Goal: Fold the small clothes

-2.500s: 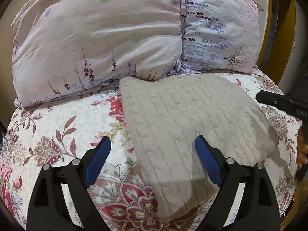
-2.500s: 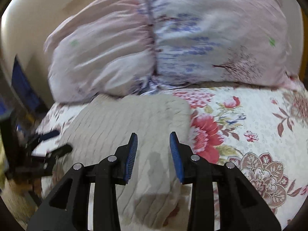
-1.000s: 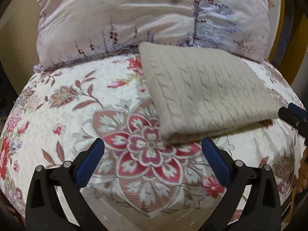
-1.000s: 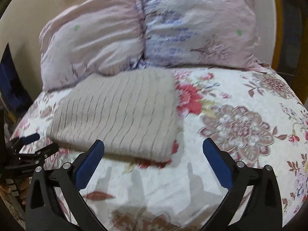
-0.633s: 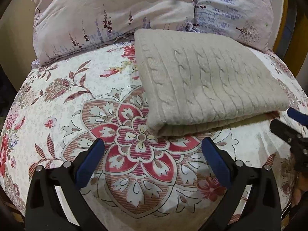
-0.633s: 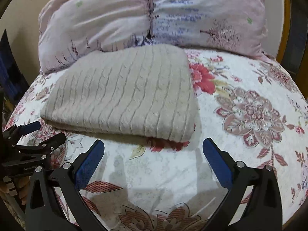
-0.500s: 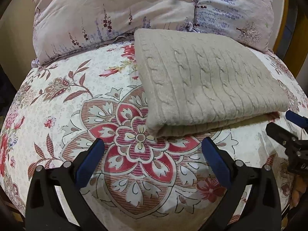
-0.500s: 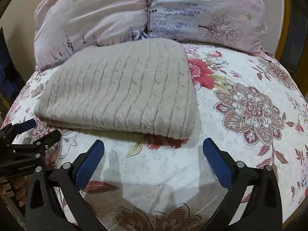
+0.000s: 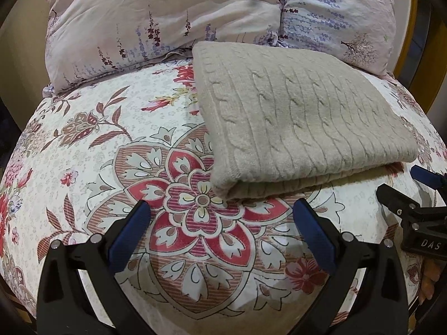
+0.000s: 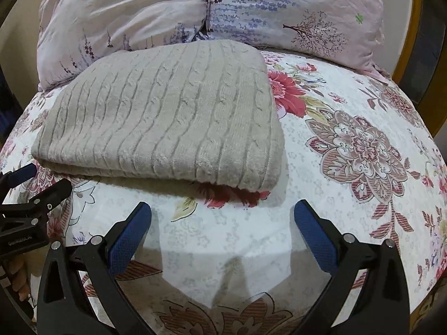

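Sweater (image 9: 301, 122) lies folded in a neat block on the bed (image 9: 83, 139), its far edge near the pillows (image 9: 167, 14). Left gripper (image 9: 223, 240) and right gripper (image 10: 223, 237) hang wide apart, holding nothing. Folding looks done, though hidden layers may be uneven.

sweater (image 9: 301, 122) on bed (image 9: 92, 150), pillows (image 9: 167, 14) behind

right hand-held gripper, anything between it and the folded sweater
Nothing: in the right wrist view only bare floral bedsheet separates the open right hand-held gripper from the folded sweater.
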{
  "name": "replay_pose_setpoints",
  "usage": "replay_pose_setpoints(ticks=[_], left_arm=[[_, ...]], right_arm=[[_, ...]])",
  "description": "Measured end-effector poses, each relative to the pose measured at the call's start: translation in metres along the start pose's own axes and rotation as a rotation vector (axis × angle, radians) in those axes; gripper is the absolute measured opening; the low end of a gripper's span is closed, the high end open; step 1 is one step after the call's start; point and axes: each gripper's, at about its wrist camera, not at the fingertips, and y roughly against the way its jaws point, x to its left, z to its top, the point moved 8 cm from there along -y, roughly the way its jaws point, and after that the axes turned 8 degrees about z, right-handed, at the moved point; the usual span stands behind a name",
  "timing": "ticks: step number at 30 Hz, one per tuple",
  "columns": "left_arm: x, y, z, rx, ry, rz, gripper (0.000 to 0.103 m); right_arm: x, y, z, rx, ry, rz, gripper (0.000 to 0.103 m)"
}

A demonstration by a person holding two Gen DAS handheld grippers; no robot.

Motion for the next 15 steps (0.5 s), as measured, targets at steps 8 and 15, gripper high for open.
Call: replay_pose_setpoints(ticks=[8,15], left_arm=[[0.0003,-0.0005,0.0005,0.0,-0.001,-0.001,0.101],[0.0003,-0.0006,0.0005,0.0,-0.001,-0.001,0.101]], right_arm=[[-0.0002,0.0012,-0.0014,-0.001,-0.012,-0.011,0.102],[-0.0011,0.0017,-0.0021,-0.005,-0.021,-0.018,0.102]])
